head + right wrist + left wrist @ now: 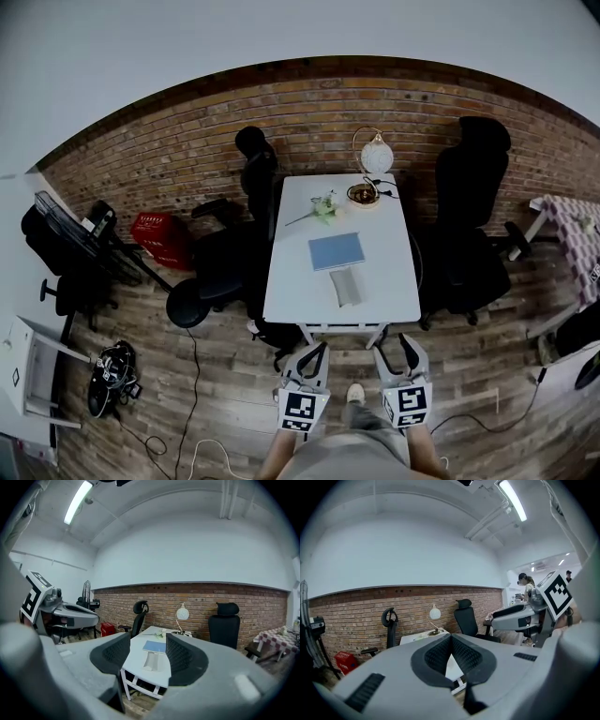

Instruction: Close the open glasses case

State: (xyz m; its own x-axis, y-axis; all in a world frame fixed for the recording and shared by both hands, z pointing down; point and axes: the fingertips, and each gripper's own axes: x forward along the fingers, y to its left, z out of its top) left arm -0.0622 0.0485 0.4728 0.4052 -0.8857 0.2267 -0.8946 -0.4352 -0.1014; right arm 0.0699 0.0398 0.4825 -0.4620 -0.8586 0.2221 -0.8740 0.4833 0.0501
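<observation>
The person is standing back from the white bench (292,272), holding both tools low and well apart from it. The left hand-held gripper (317,351) is showing its jaws clenched together at the tips on nothing; the right hand-held gripper (394,347) is showing its jaws released and spread, with nothing between them. The open glasses case (345,286) is lying on the near part of the bench, just this side of a blue book (337,251); which half is the lid is too small to tell. The step in hand appears to be the approach. Doing it well probably means stepping in square to the near edge, bringing the spread right tool to the lid's free edge, and steadying the base with the left one so the case is not sliding toward the book while the lid is folding over.
</observation>
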